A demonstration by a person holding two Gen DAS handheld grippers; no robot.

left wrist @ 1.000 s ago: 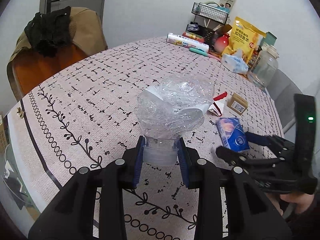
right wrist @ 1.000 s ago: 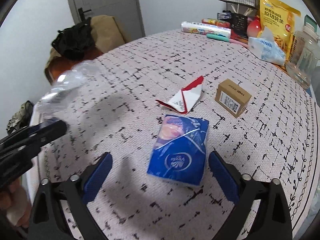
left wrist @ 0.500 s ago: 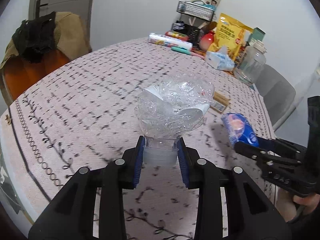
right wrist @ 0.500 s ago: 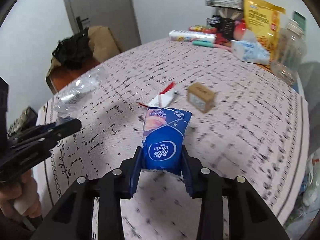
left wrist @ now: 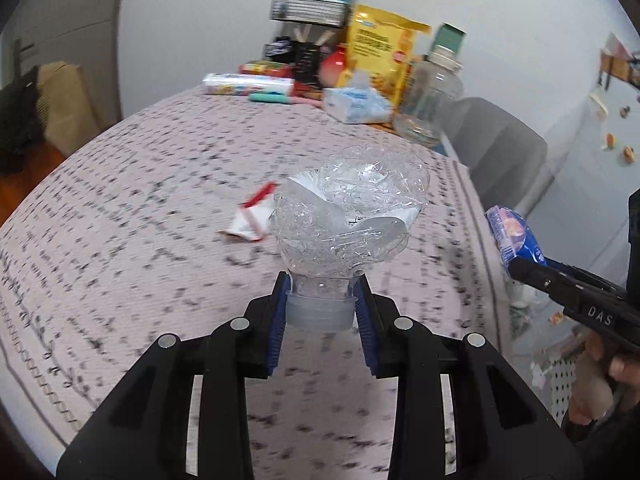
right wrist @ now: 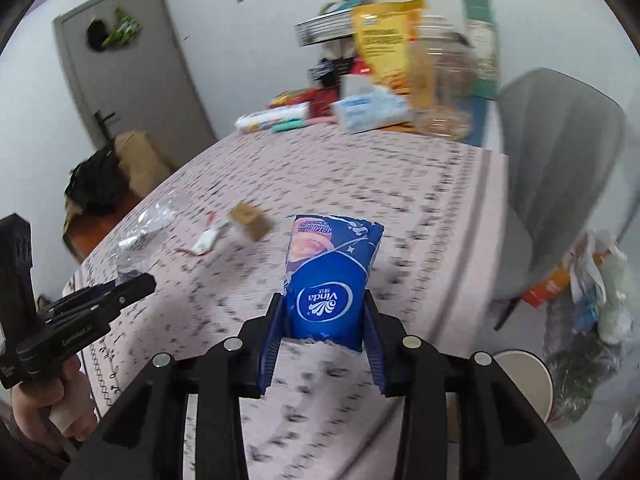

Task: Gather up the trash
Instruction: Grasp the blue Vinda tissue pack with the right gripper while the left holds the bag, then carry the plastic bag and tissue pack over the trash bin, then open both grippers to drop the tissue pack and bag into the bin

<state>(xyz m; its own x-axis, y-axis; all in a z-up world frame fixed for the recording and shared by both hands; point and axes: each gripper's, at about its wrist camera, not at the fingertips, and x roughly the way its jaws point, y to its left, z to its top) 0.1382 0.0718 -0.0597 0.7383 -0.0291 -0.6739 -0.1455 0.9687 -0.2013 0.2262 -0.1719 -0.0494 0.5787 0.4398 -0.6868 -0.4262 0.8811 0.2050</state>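
My left gripper (left wrist: 321,308) is shut on the neck of a crushed clear plastic bottle (left wrist: 350,216) and holds it above the table. My right gripper (right wrist: 325,320) is shut on a blue Vinda tissue pack (right wrist: 328,280), lifted over the table's right side. The pack also shows at the right of the left wrist view (left wrist: 512,236). A red-and-white wrapper (left wrist: 252,216) and a small cardboard box (right wrist: 252,220) lie on the patterned tablecloth (left wrist: 120,220). The bottle shows faintly in the right wrist view (right wrist: 144,228).
Snack bags, a tissue box (left wrist: 356,104), a clear jar (left wrist: 432,100) and a wire rack crowd the table's far edge. A grey chair (right wrist: 560,152) stands at the right. A bag full of trash (right wrist: 588,312) and a round bin rim (right wrist: 524,376) sit on the floor at the right.
My right gripper closed on the tissue pack, lifted it off the table and swung right. My left gripper carried the bottle to the right as well.
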